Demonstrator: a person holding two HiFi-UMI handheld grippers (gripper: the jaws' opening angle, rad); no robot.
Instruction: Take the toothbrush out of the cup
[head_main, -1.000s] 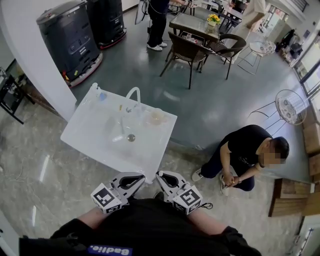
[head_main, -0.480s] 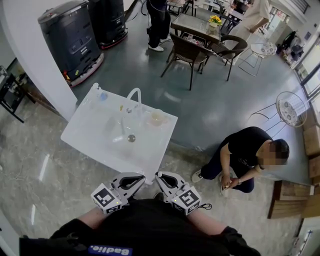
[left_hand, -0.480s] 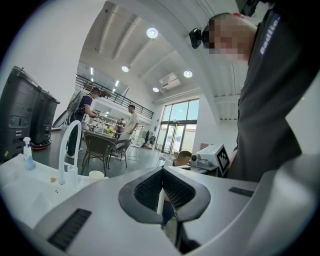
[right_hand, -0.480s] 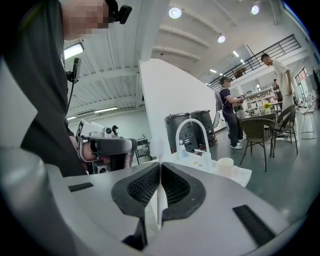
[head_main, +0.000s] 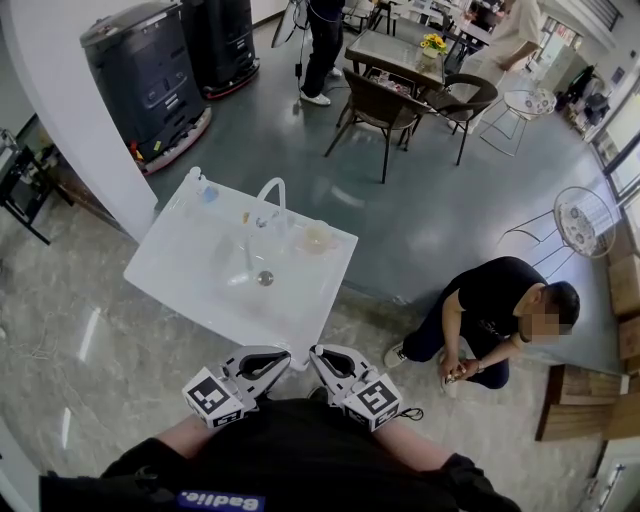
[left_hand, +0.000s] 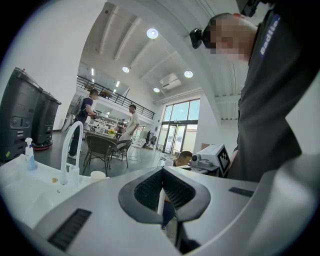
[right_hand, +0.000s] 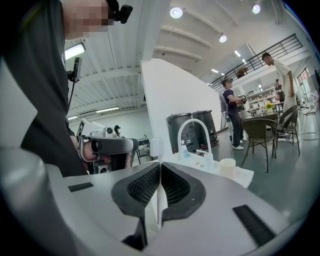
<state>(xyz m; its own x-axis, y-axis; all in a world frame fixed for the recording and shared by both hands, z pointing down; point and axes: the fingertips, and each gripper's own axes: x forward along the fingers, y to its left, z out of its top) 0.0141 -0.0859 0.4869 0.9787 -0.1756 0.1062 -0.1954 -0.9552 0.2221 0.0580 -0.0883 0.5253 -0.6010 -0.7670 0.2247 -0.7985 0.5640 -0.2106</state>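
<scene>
seemingly right gripper (right_hand: 159, 169) pinches toothbrush (right_hand: 157, 148), near sink unit's (head_main: 185, 272) front edge.

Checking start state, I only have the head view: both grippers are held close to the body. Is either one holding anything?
Observer: Right gripper view: its fingers are shut on a white toothbrush, bristles standing above the tips.
Operator: Anything left to pull out, then?
Observer: Side-on there, the cup shows nothing sticking above its rim.
Operator: And the other one?
Observer: Left gripper view: fingers together at the tips, a thin pale sliver in the gap below; can't tell what.
</scene>
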